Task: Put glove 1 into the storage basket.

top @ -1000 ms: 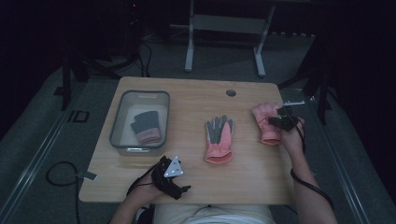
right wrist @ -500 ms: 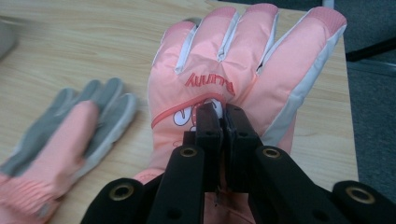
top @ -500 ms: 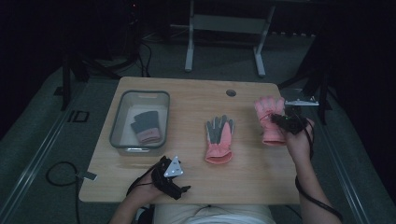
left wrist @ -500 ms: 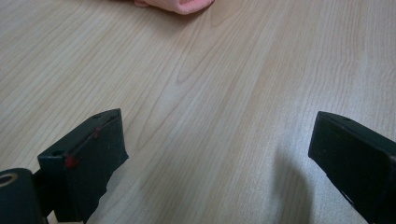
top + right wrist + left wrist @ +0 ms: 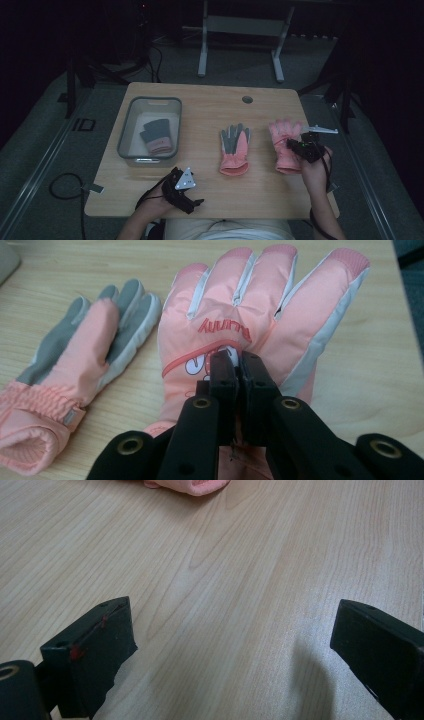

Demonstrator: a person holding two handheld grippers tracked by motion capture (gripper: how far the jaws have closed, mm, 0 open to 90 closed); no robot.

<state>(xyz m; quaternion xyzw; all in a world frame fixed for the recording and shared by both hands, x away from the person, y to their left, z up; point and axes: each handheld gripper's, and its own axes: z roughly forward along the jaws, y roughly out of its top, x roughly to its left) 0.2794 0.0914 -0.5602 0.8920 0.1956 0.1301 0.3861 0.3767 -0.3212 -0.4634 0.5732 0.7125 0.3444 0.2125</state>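
My right gripper [image 5: 239,371] jaws pinched together on back of pink glove [image 5: 260,315], lying flat at table's [image 5: 210,105] right side. Second glove [image 5: 234,150] palm-up beside it. My left gripper [image 5: 235,645] wide open, empty, resting near front edge.

Left tool [image 5: 184,192]: held low at the near edge of the desk [image 5: 210,107], its grey three-cornered plate facing up; in the left gripper view the two black jaws stand wide apart with nothing between them. Left forearm enters from the bottom edge, hand wrapped around the tool body. Right tool [image 5: 239,371]: jaws pressed together, pinching fabric of the pink glove [image 5: 260,315]. Right hand [image 5: 314,167] grips the tool from behind, forearm angled in from the lower right.
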